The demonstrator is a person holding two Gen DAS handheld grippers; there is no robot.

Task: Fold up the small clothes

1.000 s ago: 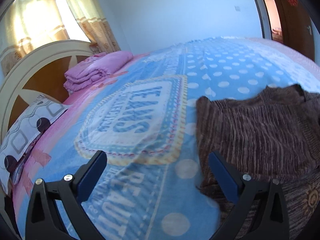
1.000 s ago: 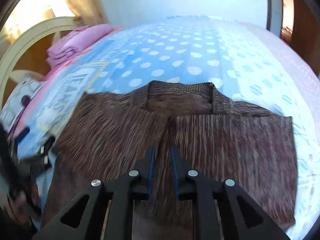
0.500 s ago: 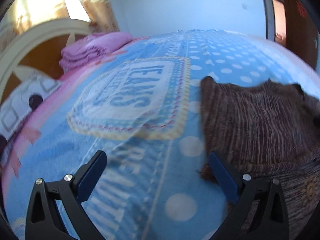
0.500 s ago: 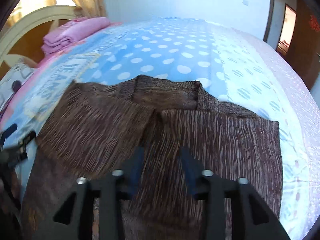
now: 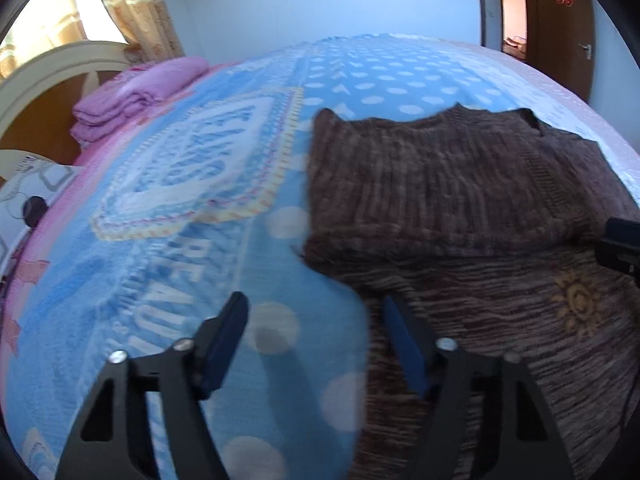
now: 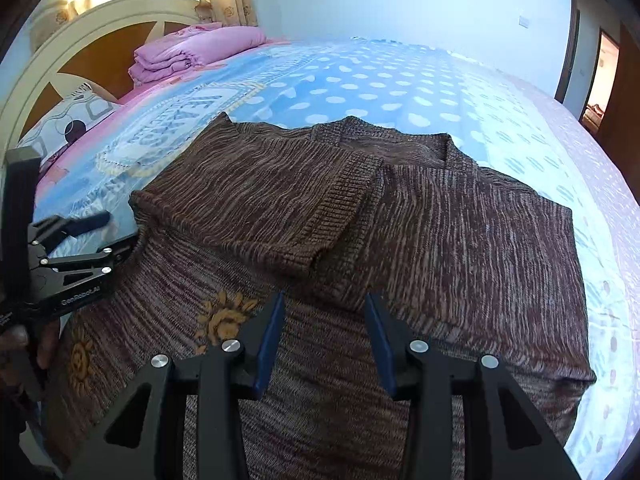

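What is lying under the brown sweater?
The sweater lies on the blue dotted blanket, which shows all around it. Its own sleeves are folded on top. Anything beneath the knit is hidden.

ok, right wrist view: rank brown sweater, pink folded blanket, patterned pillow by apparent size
1. brown sweater, by far the largest.
2. pink folded blanket.
3. patterned pillow, close to the blanket; it is partly cut off and both lie farther back, so that order is unsure.

Left claw (image 5: pixel 314 320) is spread wide, gripping nothing. Right claw (image 6: pixel 324 320) is also parted, its 2 fingers (image 6: pixel 268 340) bare.
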